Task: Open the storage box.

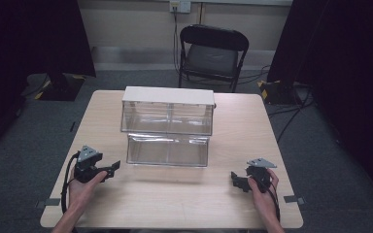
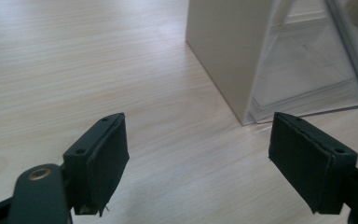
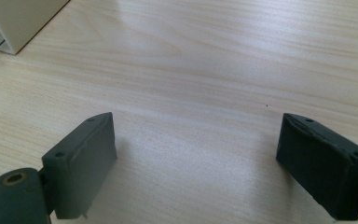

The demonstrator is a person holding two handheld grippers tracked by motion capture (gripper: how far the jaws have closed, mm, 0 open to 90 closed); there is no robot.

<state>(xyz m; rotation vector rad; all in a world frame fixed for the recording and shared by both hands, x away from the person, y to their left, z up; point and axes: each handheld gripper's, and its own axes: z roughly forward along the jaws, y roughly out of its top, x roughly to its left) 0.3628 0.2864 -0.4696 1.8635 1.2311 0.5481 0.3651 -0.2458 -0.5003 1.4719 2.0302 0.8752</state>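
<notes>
- Table: one, light wood top.
- Clear drawer unit: one, at the middle of the table towards its far edge, with one beige top panel.
- Drawers in that unit: two, stacked; the lower drawer is pulled out towards the near edge.
- Hand-held grippers: two; left gripper near the table's near-left corner, right gripper near its near-right corner.
- Black jaws: two on each gripper, four in all.
- Grey three-cornered plates: two, one on each gripper.
- Hands: two, one per gripper.
- Folding chair: one, black, beyond the far edge of the table.
</notes>
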